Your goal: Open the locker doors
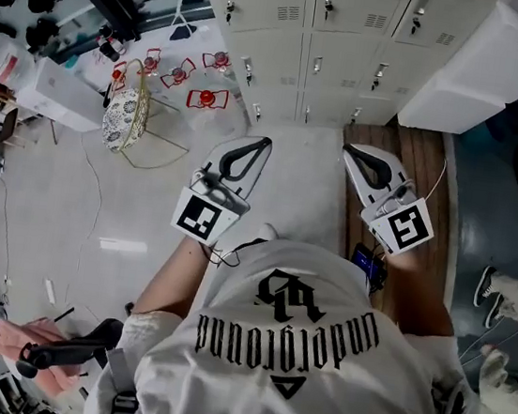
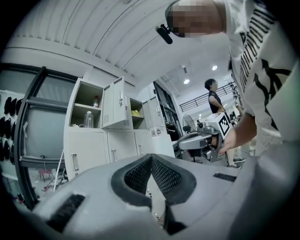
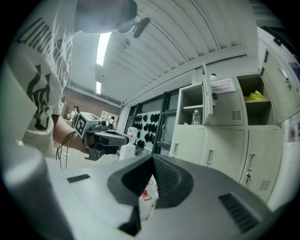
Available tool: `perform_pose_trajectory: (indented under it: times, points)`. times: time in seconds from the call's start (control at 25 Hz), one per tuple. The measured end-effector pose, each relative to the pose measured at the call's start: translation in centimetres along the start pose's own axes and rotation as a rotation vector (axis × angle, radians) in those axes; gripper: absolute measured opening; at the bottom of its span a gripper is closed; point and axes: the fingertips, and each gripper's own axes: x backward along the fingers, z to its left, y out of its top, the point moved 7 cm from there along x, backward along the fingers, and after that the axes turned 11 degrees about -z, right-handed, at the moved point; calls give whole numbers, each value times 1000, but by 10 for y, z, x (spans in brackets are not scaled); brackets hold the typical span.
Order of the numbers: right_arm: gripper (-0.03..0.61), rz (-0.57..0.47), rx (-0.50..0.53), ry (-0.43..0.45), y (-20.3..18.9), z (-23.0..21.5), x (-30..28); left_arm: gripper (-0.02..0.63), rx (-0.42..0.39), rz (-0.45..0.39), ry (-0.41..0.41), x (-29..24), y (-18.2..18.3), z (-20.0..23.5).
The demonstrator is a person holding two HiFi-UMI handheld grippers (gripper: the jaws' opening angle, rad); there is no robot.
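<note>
A bank of cream lockers (image 1: 339, 32) stands ahead of me. In the left gripper view two upper lockers are open: one holds a clear bottle (image 2: 88, 119) behind a swung-out door (image 2: 117, 105), the other something yellow (image 2: 136, 112). The lower doors (image 2: 89, 154) are closed. The right gripper view shows the same open locker (image 3: 194, 112) and closed lower doors (image 3: 208, 152). My left gripper (image 1: 268, 141) (image 2: 151, 156) is shut and empty, well short of the lockers. My right gripper (image 1: 346, 148) (image 3: 153, 157) is also shut, holding nothing, level with the left.
A white box (image 1: 490, 66) juts out at the right of the lockers, above a wooden platform (image 1: 421, 166). A wire stand with a patterned bag (image 1: 124, 117) and red-marked sheets (image 1: 207, 98) lie on the floor at left. Another person's shoes (image 1: 494, 289) are at far right.
</note>
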Motion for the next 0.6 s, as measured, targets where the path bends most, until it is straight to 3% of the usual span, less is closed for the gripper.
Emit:
perform_pose_trajectory:
  times: [0.32, 0.6]
  points:
    - [5, 15, -38, 4, 7, 1, 116, 8, -1, 50, 42, 6, 6, -108]
    - [5, 5, -26, 13, 10, 16, 197, 8, -31, 37, 69, 14, 20, -176]
